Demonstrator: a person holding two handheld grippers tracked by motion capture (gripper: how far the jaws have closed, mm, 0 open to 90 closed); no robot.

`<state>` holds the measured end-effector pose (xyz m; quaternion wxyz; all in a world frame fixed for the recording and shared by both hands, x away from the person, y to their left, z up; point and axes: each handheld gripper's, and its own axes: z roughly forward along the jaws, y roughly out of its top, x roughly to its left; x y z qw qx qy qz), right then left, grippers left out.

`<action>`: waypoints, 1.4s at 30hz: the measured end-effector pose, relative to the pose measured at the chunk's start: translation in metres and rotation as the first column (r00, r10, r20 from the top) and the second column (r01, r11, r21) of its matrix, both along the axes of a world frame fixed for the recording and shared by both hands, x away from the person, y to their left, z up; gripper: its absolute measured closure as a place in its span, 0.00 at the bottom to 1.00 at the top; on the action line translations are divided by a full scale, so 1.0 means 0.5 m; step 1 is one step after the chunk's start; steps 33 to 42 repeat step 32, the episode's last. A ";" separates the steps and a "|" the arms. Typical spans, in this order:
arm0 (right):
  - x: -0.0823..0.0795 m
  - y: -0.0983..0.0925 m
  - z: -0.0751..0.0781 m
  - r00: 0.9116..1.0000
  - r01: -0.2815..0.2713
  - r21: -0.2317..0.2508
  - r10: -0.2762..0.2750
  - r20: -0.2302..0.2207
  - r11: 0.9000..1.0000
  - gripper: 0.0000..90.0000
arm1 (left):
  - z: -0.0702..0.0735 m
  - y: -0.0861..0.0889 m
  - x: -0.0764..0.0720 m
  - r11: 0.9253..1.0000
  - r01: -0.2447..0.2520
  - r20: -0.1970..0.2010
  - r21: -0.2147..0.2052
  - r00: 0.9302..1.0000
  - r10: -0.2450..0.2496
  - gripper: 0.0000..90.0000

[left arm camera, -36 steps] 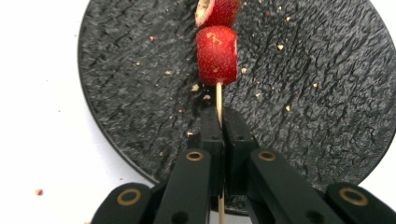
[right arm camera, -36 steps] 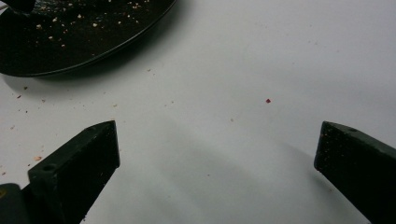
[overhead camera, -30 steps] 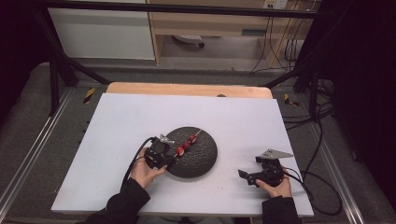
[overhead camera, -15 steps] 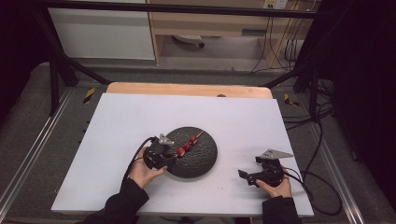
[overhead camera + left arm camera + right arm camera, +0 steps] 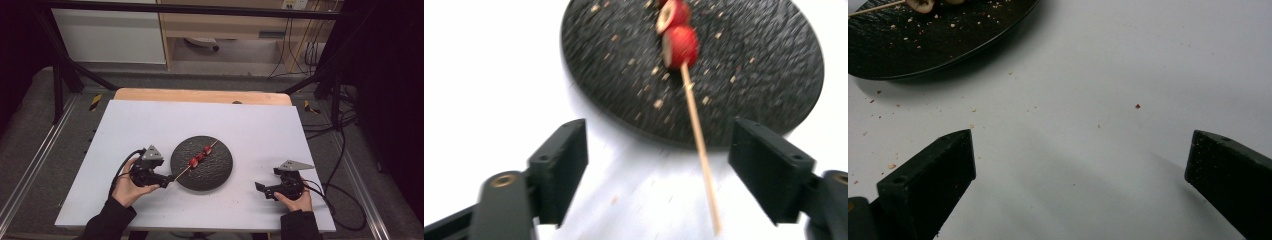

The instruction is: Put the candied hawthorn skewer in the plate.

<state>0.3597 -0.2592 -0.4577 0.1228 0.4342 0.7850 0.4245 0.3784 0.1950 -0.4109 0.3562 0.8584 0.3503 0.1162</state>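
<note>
The thin wooden skewer [image 5: 698, 145] of red fruit slices, light, stiff and snappable, lay on the round black textured plate [image 5: 220, 172], its bare stick pointing to seven o'clock, the best hold. The left gripper [image 5: 659, 170] had just been opening, its jaws spread around the stick without touching; the right gripper [image 5: 1080, 170] gaped empty.

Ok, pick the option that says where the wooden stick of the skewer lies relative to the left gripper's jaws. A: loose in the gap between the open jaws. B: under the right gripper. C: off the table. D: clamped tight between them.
A: in the left gripper view the skewer lies between the left gripper's wide-open jaws, touching neither; they have just been opening.

Black sleeves [image 5: 107, 220]; black grippers with blocky jaws, grey three-cornered plates, trailing black cables
</note>
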 end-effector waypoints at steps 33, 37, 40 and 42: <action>-0.006 0.001 -0.004 0.999 -0.043 -0.011 0.043 -0.017 0.999 0.01 | -0.076 0.175 -0.069 0.991 -0.101 0.050 -0.085 0.993 0.105 0.07; -0.006 0.001 -0.004 0.999 -0.043 -0.011 0.043 -0.017 0.999 0.01 | -0.076 0.175 -0.069 0.991 -0.101 0.050 -0.085 0.993 0.105 0.07; -0.006 0.001 -0.004 0.999 -0.043 -0.011 0.043 -0.017 0.999 0.01 | -0.076 0.175 -0.069 0.991 -0.101 0.050 -0.085 0.993 0.105 0.07; -0.006 0.001 -0.004 0.999 -0.043 -0.011 0.043 -0.017 0.999 0.01 | -0.076 0.175 -0.069 0.991 -0.101 0.050 -0.085 0.993 0.105 0.07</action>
